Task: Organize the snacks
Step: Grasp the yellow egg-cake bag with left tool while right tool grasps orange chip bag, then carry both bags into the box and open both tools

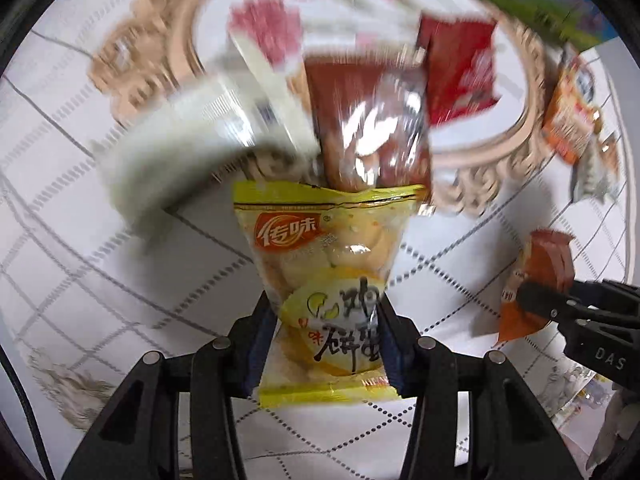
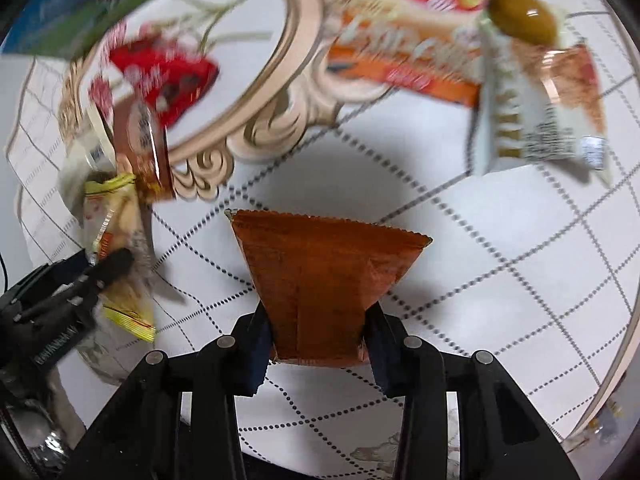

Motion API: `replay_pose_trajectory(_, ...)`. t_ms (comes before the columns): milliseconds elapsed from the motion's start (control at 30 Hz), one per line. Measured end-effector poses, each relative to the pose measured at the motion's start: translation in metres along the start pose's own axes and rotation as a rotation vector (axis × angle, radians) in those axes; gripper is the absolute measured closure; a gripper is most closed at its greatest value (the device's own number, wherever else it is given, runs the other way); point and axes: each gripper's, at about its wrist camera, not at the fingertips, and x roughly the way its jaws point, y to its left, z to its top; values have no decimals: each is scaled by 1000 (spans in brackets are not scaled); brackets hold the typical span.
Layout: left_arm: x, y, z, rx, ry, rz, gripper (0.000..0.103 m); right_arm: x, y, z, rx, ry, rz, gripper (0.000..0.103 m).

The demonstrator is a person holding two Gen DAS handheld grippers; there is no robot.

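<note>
Two grippers (image 1: 326,344) (image 2: 320,340), one packet (image 1: 324,280) (image 2: 328,280) each

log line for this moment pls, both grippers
left gripper: shut on yellow snack pack | right gripper: shut on orange snack pack | both above the tablecloth near tray

Quilted tablecloth (image 2: 500,240) (white) under ornate tray (image 2: 280,92)

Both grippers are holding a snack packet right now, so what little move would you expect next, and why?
Probably carrying the yellow packet forward over the ornate tray and letting go. The left gripper is shut on it just short of the tray's rim, where other snacks already lie. The right gripper, shut on the orange packet, would likely follow.
</note>
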Motion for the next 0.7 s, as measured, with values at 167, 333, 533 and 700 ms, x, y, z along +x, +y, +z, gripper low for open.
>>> replay_pose_trajectory(167,31,-4,5,-2,54,3,53,13,4,6,4,15,-18,53)
replay_pose_trajectory(333,30,-5,8,-25,38,-6,55,21,4,5,21,28,-30,40)
replay_pose_trajectory(533,-10,0,5,6,-32,-4,61,15,-4,-3,16,-53,-27,59)
replay_pose_trajectory(700,-77,-9,6,44,-135,-57,61,-31,-1,-9,-29,-121,26,60)
